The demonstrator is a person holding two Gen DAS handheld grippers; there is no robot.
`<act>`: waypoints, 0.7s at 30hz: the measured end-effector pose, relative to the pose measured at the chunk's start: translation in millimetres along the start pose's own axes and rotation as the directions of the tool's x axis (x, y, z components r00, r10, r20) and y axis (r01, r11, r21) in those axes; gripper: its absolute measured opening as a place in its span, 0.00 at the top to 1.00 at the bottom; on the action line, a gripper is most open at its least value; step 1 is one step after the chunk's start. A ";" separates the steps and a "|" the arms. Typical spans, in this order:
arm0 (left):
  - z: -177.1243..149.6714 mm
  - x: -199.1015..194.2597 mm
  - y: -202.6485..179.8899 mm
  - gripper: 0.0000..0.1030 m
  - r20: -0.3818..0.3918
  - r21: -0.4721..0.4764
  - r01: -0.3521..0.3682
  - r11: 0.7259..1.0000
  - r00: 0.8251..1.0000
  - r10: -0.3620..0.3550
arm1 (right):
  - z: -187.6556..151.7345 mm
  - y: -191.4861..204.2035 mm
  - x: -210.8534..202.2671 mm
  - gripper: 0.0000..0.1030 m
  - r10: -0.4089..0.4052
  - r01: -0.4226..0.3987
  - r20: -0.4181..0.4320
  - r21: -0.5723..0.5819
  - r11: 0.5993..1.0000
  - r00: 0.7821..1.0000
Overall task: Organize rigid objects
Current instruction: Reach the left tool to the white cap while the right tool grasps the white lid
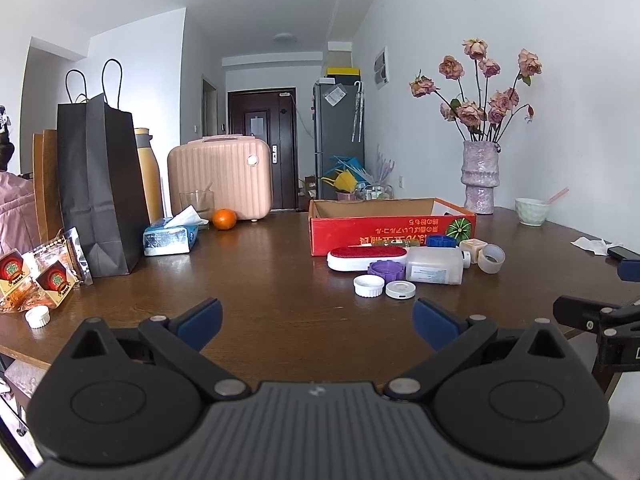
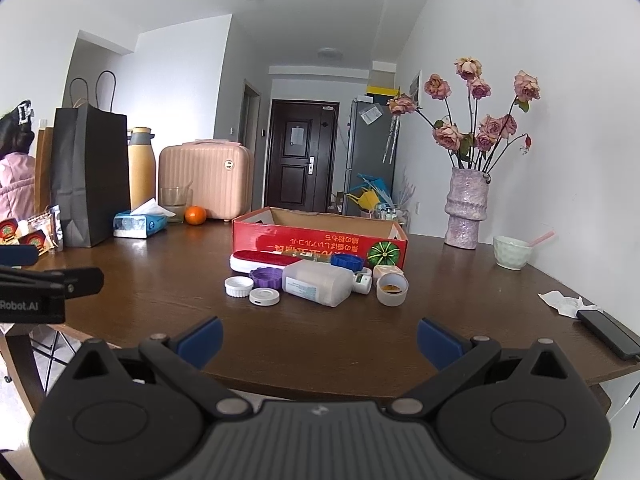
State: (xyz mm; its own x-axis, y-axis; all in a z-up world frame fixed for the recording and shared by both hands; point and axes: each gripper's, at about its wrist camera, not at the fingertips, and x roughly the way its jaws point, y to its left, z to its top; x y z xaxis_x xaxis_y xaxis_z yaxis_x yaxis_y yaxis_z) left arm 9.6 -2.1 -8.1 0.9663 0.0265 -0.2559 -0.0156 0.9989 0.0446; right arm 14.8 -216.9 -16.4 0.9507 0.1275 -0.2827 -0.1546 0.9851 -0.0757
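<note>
Rigid objects are gathered in a loose cluster on the brown wooden table (image 1: pixel 260 280), just in front of a shallow red cardboard box (image 1: pixel 390 226) that stands open with nothing visible inside it. Nearest the box a white lint brush with a red pad (image 1: pixel 366 258) is laid lengthwise, touching or nearly touching the box's front wall. A translucent white bottle (image 1: pixel 435 266) is seen lying on its side to the right of the brush, with a blue ribbed cap (image 1: pixel 441 241) behind it and a small cream jar (image 1: pixel 473 249) and a frosted ring-shaped cup (image 1: pixel 491 259) further right. In front of the brush a purple ribbed lid (image 1: pixel 381 270) is set, and closest to the camera a white ribbed cap (image 1: pixel 368 285) and a round white disc (image 1: pixel 400 290) are placed side by side.

The left gripper (image 1: pixel 318 322) is held low over the near table edge, its blue-padded fingers (image 1: pixel 200 322) spread wide with nothing between them. The right gripper (image 2: pixel 319 340) is held likewise in the right wrist view, jaws wide apart and empty, well short of the cluster.

Further off, a black paper bag (image 1: pixel 98 188), a tissue pack (image 1: pixel 170 236), an orange (image 1: pixel 224 219), a pink case (image 1: pixel 220 178) and a vase of dried roses (image 1: pixel 480 176) are seen on the table.
</note>
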 end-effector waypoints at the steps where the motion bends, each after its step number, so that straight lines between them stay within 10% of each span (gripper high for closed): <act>1: 0.2 -0.3 -0.5 0.00 0.002 0.003 0.000 1.000 1.000 0.000 | 0.3 0.4 -0.8 0.00 0.001 -0.001 0.003 -0.002 1.000 1.000; 15: 9.7 35.5 -7.4 0.00 0.042 0.033 -0.011 0.999 0.999 0.009 | 16.2 -11.3 46.1 0.00 -0.016 0.015 0.024 0.024 1.000 1.000; 21: 28.4 105.4 3.8 0.00 -0.116 -0.085 0.088 0.993 0.988 -0.097 | 29.9 -16.0 112.6 0.00 0.058 -0.057 -0.009 0.033 0.998 0.998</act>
State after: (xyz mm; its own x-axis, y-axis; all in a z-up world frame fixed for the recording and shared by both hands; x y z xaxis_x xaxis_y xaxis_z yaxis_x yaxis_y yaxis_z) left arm 118.7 3.4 -7.5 0.9269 -0.0664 -0.3695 0.0476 0.9971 -0.0598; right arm 132.4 -214.9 -18.4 0.9379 0.1830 -0.2949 -0.1998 0.9795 -0.0275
